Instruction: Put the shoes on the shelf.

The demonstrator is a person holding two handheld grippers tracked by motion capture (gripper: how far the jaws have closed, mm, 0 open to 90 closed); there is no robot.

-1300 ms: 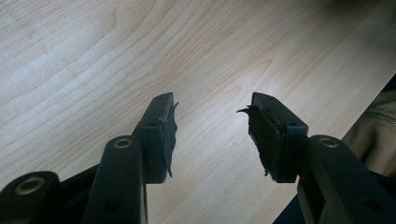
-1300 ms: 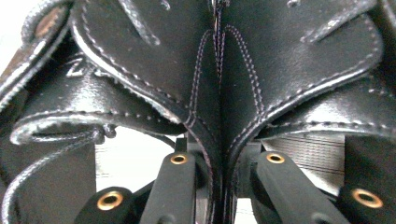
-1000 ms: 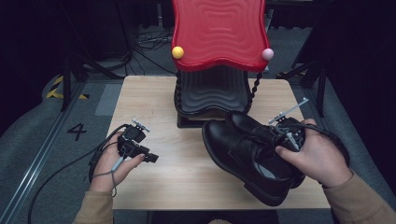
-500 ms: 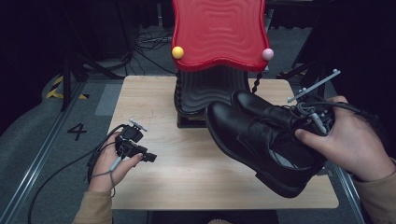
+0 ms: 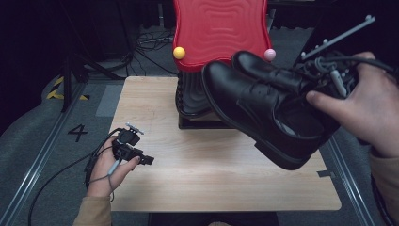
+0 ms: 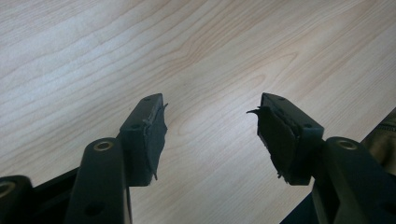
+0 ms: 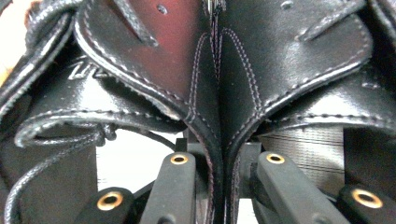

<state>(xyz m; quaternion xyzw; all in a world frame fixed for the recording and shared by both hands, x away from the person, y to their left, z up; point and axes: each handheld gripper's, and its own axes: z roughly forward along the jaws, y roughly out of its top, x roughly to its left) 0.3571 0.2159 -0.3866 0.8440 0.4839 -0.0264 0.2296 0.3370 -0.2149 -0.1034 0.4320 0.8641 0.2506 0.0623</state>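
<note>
Your right tongs [image 5: 324, 77] are clamping two black shoes [image 5: 263, 103] together by their inner sides, holding them above the tabletop [image 5: 207, 179]. Your left tongs [image 6: 210, 135] are gaping with nothing between them, having just been opening.

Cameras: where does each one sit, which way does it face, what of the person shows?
High view: above the person's side, looking forward and down on the table; both hands, left gripper, right gripper lifting two black shoes.
Left gripper view: rides the left gripper, facing bare tabletop; jaws just opened, nothing between.
Right gripper view: close behind the shoes' pinched heel edges.
Shared: shoes, high and right gripper views.
</note>
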